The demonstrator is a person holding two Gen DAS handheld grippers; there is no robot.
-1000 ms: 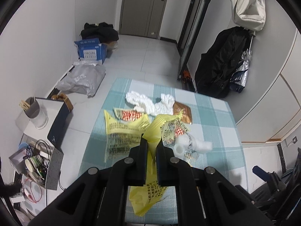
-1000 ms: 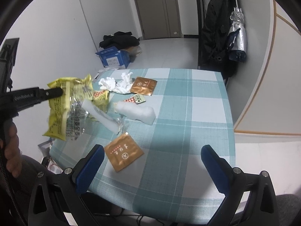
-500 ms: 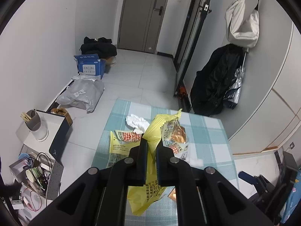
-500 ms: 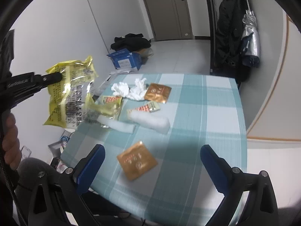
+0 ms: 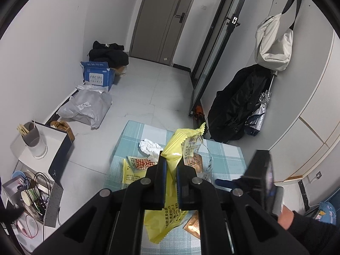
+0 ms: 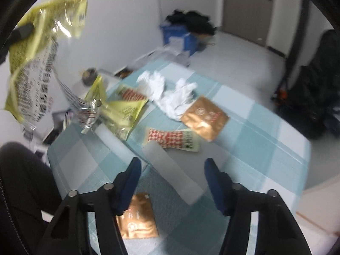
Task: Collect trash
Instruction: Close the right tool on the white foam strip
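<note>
Above the counter, your L gripper is pinching the yellow bag, hanging clear of the top. Your R gripper is closing, half wide, w/ a white strip lying between its fingers, not yet gripped.

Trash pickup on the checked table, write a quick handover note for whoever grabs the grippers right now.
Left gripper: shut on the yellow wrapper bag, lifted above the table.
Right gripper: jaws closing, nothing pressed yet; the white packet lies between them.
Done: bag is up.
Left on the table: white packet, two copper sachets, red-patterned wrapper, crumpled tissue, smaller yellow wrapper.
</note>
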